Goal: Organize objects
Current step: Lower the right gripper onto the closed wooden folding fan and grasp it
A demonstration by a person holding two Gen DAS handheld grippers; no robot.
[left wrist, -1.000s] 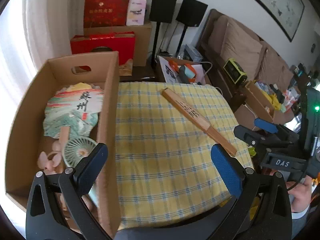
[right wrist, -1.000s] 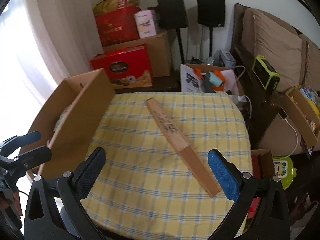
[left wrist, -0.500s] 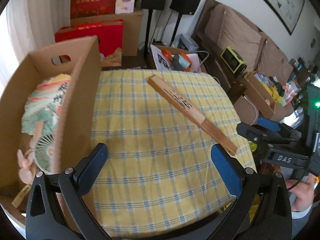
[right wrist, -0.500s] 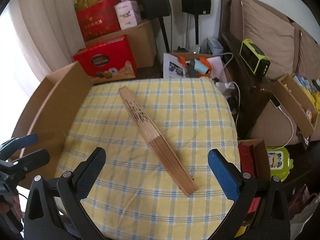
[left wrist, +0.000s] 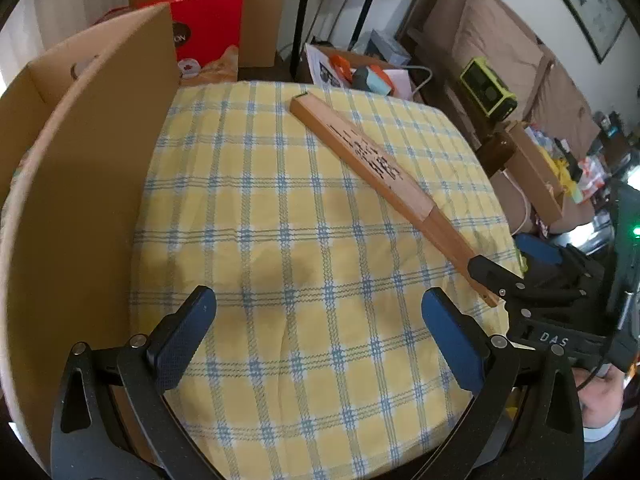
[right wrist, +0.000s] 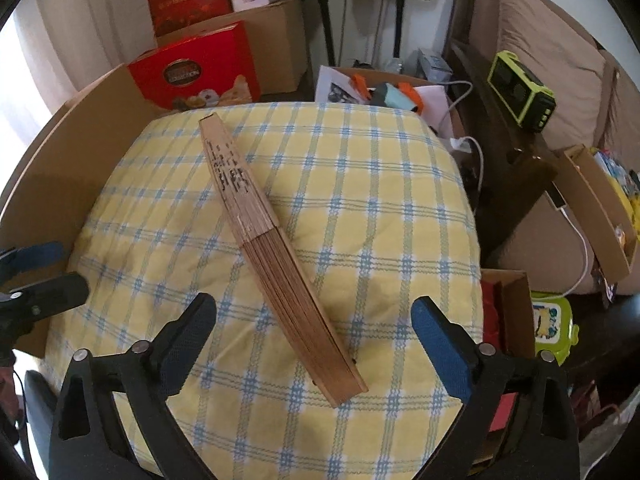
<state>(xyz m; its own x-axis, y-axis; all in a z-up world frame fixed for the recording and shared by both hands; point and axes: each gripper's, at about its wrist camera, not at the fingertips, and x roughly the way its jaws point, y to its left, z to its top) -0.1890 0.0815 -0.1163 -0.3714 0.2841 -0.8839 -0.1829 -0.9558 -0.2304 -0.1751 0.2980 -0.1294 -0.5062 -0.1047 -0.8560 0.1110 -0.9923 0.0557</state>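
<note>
Both grippers have dropped closer; the wide-open, slightly narrowing right gripper (right wrist: 312,322) straddles the diagonal folded fan (right wrist: 276,256).

surface: my table under a yellow cloth (left wrist: 304,216) with blue check, a little rumpled | on it: closed wooden folding fan (right wrist: 276,256) lying diagonally, printed paper end far from me, bare-rib handle end near the cloth's near right edge | open cardboard box (left wrist: 92,168) standing along the cloth's left side

Green radio (right wrist: 521,90) beside brown cushions (right wrist: 548,44)
</note>
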